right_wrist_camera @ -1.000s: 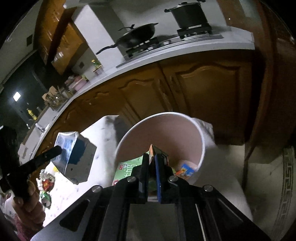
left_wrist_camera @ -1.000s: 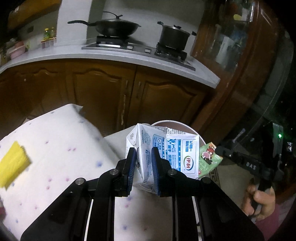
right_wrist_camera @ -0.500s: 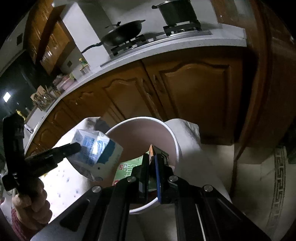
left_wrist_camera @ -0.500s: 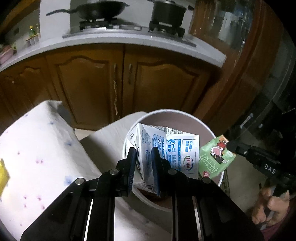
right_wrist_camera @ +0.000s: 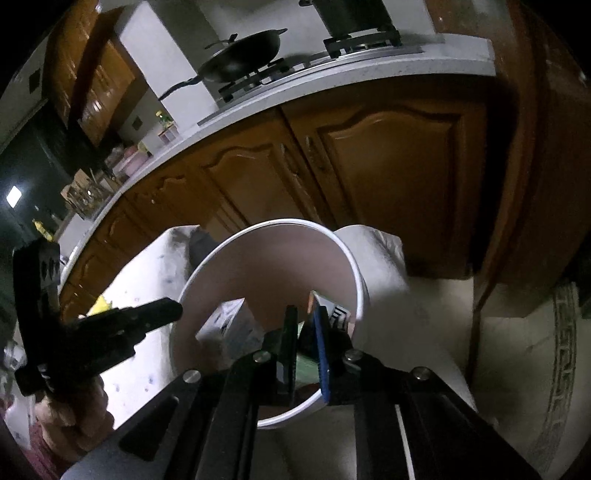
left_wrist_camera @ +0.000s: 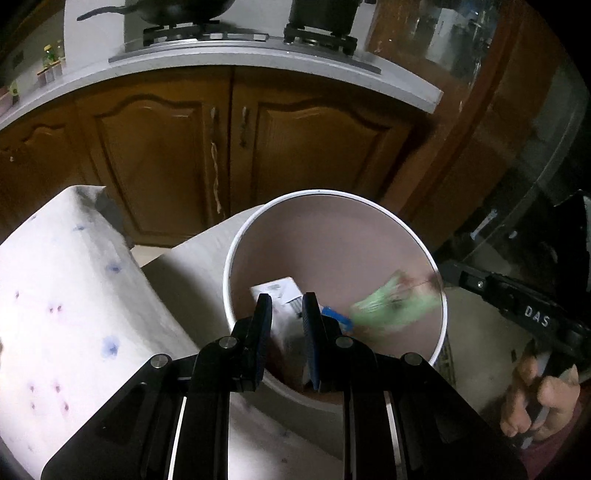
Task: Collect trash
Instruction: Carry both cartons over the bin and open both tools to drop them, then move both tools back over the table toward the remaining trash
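A: Where does the left wrist view sit?
B: Behind the left gripper (left_wrist_camera: pixel 286 314), angled steeply down, close above the white bin (left_wrist_camera: pixel 236 243); wooden cabinets (left_wrist_camera: pixel 155 147) and the stove (left_wrist_camera: pixel 207 35) fill the background.

A: And the right wrist view?
B: Behind the right gripper (right_wrist_camera: pixel 304 332), tilted down from the bin's (right_wrist_camera: pixel 360 280) other side, equally near.

A: What do they share?
B: The bin, cabinets (right_wrist_camera: pixel 388 166), stove (right_wrist_camera: pixel 266 75), and each other's gripper.

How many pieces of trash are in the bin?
3, in the left wrist view: milk carton at left, green packet blurred at right, blue wrapper between them. More may lie beneath.
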A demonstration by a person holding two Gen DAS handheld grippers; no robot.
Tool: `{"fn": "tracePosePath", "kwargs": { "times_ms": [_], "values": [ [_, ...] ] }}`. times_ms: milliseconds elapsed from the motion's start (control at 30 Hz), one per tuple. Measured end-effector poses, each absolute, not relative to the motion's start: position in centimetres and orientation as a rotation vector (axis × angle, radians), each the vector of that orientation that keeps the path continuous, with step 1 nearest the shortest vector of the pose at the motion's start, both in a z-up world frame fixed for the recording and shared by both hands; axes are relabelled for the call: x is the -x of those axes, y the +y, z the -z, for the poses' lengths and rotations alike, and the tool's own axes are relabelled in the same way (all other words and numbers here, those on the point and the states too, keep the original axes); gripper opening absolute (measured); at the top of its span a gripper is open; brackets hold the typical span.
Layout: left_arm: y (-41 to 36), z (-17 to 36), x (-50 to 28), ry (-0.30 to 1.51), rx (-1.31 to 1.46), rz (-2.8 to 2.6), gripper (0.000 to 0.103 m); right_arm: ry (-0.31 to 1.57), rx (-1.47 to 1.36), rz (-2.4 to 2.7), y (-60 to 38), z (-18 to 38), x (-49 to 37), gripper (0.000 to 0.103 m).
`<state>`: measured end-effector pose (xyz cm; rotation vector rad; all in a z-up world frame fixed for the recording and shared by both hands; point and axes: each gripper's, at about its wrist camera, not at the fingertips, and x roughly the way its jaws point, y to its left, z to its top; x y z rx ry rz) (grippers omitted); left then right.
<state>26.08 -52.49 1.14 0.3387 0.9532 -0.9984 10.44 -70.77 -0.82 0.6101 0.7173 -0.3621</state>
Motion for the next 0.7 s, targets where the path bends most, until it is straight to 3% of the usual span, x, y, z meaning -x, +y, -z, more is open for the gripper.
{"fn": "tracePosePath", "kwargs": {
  "times_ms": [167, 333, 467, 700],
  "values": [
    [-49.9, -2.3, -25.9, 0.948, -0.287, 0.995, 0.019, 0.692, -0.644, 0.357, -70.8, 0.7, -9.9, 0.020],
    [-45.2, -3.6, -25.5, 0.938, -0.220, 0.953, 0.034, 0.642, -0.668, 0.329, -69.6, -0.2, -9.1, 0.050],
    [-40.4, -4.5, -25.2, 0.939, -0.147, 0.915, 0.036, 0.598, -0.668, 0.296, -67.5, -1.5, -8.5, 0.052],
    [-30.4, -5.8, -24.7, 0.915, -0.020, 0.831, 0.043, 0.557, -0.630, 0.198, -61.5, -3.6, -8.8, 0.066]
  ]
}}
